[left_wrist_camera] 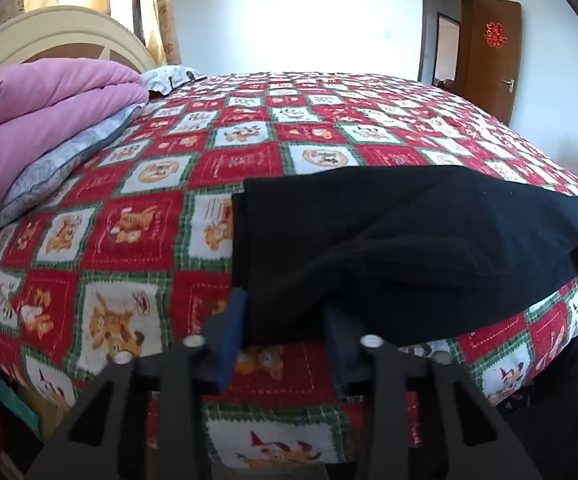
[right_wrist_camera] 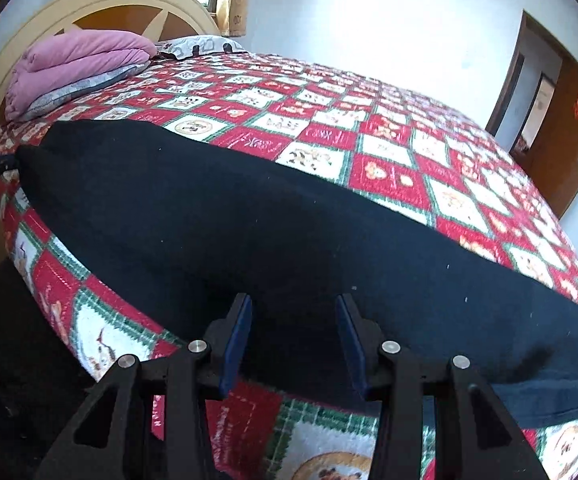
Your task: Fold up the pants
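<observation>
1. Blue-padded fingers (left_wrist_camera: 235,332) of my left gripper (left_wrist_camera: 285,320) sit closest to the lens, at the near edge of the bed (left_wrist_camera: 137,240). A raised fold at the corner of the black pants (left_wrist_camera: 389,240) sits between them. I cannot tell whether the pads actually press on the cloth.
2. My right gripper (right_wrist_camera: 295,320) has its fingers (right_wrist_camera: 241,332) apart, with the near hem of the pants (right_wrist_camera: 249,220) lying in the gap between them. The cloth stays flat there, and I cannot tell whether either pad touches it.
3. Those pants lie stretched along the near edge of the bed, on a red, white and green checked bedspread (right_wrist_camera: 409,152) printed with cartoon figures. One end is by my left gripper, and the other runs toward the right side of the bed.
4. A folded pink quilt (left_wrist_camera: 37,112) rests on a grey pillow (left_wrist_camera: 61,168) at the head of the bed, just in front of the cream headboard (left_wrist_camera: 61,36), well apart from the pants.
5. Beyond the far edge of the bed, a brown door (left_wrist_camera: 493,60) stands open against the white wall (left_wrist_camera: 309,12).
</observation>
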